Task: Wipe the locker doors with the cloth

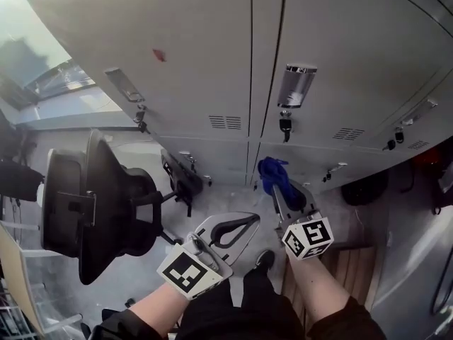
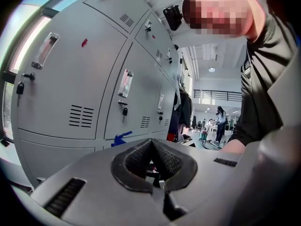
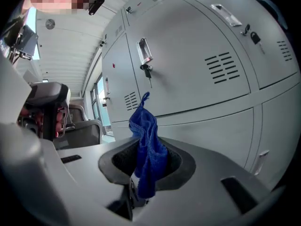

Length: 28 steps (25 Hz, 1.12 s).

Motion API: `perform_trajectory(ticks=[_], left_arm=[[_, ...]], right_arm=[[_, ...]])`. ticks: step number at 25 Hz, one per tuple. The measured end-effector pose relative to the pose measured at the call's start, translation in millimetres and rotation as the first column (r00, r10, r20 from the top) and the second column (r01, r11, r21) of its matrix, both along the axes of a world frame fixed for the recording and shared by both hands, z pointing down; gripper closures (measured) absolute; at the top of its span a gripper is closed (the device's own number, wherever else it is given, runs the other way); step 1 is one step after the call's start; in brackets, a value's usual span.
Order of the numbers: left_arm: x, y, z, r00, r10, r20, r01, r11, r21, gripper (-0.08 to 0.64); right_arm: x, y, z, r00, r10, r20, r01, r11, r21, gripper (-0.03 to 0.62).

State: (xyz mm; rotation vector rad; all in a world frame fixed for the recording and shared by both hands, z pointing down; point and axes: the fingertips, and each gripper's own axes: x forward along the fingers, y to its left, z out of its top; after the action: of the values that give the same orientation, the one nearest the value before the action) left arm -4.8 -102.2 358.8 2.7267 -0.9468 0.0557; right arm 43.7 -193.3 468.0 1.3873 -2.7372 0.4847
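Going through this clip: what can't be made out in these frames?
Head view: whether the blue cloth touches the locker doors; depth is unreadable.
Left gripper view: door label print, too small and glared.
Left gripper view: the distant people, too small to tell their actions.

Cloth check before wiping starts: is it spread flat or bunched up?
Bunched: the blue cloth sits crumpled, pinched in the right tool, not spread.

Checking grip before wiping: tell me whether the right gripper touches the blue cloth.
Touching. The right gripper view shows the blue cloth pinched between the jaws of the right gripper, its free end sticking up past them.
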Motion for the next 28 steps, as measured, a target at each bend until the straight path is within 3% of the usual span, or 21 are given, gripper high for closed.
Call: perform_trajectory(ticks=[10,20,28], left_arm=[[-9,-44,42,0.999,0.040,-0.027,-0.040,0.999,-0.006,0.552],[-13,-37,53,0.999,0.042,-0.024,-0.043,0.998,-0.051,0.552],[5,-33,54,0.999,0.048,-0.021,-0.050,0.997,-0.066,0.552]], right_arm=[[-15,-52,47,0.998,0.067,-0.023,-0.066,0.997,0.040,0.514],[-13,-79,68,0.995,0.104,-0.013,-0.104,0.995,0.012,0.514],[52,-79,62,0.988,0.151,-0.037,-0.149,0.988,0.047,0.514]])
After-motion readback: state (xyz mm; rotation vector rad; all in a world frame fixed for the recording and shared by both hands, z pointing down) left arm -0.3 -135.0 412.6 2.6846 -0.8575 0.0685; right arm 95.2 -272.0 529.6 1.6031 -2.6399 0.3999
